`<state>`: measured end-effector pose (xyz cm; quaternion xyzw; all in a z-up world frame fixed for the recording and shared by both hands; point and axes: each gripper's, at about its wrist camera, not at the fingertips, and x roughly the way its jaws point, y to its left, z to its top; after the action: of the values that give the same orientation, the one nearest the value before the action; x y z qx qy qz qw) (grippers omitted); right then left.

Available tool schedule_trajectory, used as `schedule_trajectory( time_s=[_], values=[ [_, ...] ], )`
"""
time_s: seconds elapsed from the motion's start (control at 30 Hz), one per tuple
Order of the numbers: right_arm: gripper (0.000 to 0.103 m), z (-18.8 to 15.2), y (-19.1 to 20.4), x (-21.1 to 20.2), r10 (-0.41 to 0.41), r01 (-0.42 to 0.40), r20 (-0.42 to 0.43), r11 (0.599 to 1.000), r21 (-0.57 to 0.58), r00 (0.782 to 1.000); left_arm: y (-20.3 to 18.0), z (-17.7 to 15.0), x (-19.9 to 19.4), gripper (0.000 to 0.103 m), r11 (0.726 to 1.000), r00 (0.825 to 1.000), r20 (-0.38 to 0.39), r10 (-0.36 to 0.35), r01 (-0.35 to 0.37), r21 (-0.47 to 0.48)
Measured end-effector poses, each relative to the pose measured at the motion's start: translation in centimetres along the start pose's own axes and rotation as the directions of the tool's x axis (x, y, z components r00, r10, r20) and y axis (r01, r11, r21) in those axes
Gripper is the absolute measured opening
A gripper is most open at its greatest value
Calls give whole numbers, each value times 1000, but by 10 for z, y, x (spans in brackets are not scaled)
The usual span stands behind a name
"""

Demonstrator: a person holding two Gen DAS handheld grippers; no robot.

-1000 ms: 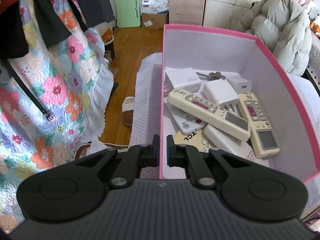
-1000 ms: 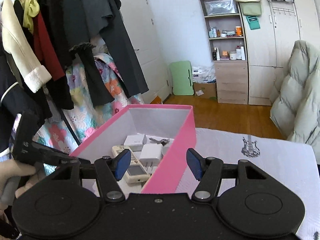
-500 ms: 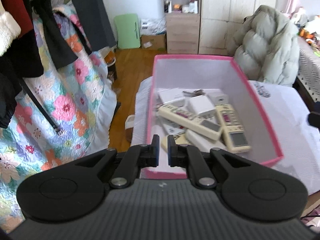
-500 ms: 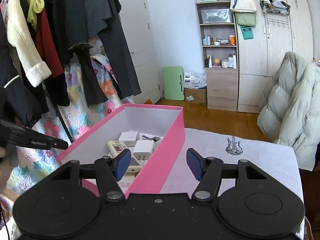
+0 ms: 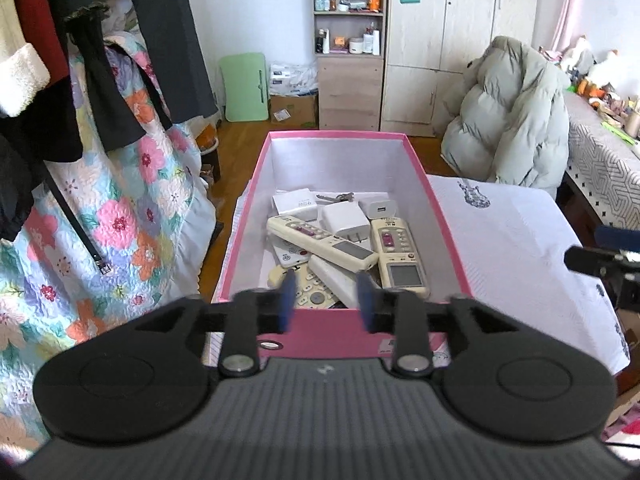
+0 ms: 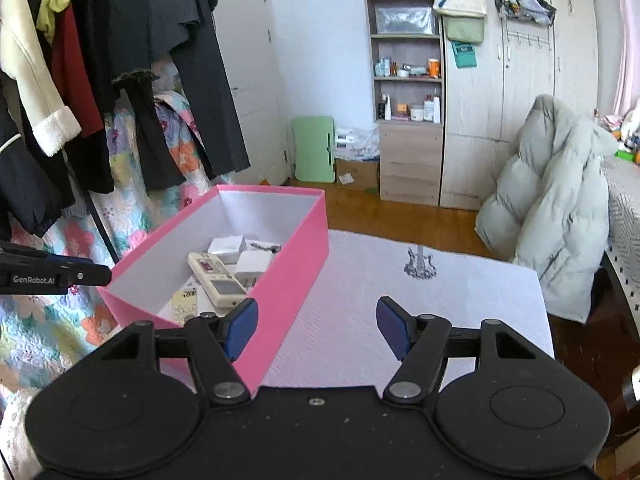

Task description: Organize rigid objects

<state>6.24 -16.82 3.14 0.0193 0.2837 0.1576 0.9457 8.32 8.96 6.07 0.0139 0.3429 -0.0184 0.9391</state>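
Note:
A pink box stands on a white-clothed table. Inside lie several cream remote controls, white chargers, a small white box and keys. My left gripper hovers in front of the box's near end; its jaws are opening and nothing is between them. My right gripper hangs over the cloth beside the box's right wall, its jaws opening a little, nothing held.
Dark clothes and a floral quilt hang left of the table. A pale puffer coat sits behind the table at right. Shelves and a wardrobe stand at the back wall. A wooden floor lies beyond.
My left gripper pulled back and up from the box, so the whole box now shows, and its jaws went from shut to parted. My right gripper drew back a little to the right.

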Motion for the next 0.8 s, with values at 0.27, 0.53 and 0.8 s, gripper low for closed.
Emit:
schedule_trajectory(
  time_s=[0.27,0.53,0.8],
  values=[
    [74,-1,1,-11,-23,22,-32,999,-31,999,-12,-11,0,52,1000,999,-43,3,-3,-9],
    [90,-6,1,-17,-26,25,-45,999,-27,999,-28,-22,1,76,1000,997,-70,-29,28,-13],
    [97,-14,-3,-18,-9,9,-70,1000,-4,997,-39,-27,-14,97,1000,998,-57,15,-16,-10]
  ],
)
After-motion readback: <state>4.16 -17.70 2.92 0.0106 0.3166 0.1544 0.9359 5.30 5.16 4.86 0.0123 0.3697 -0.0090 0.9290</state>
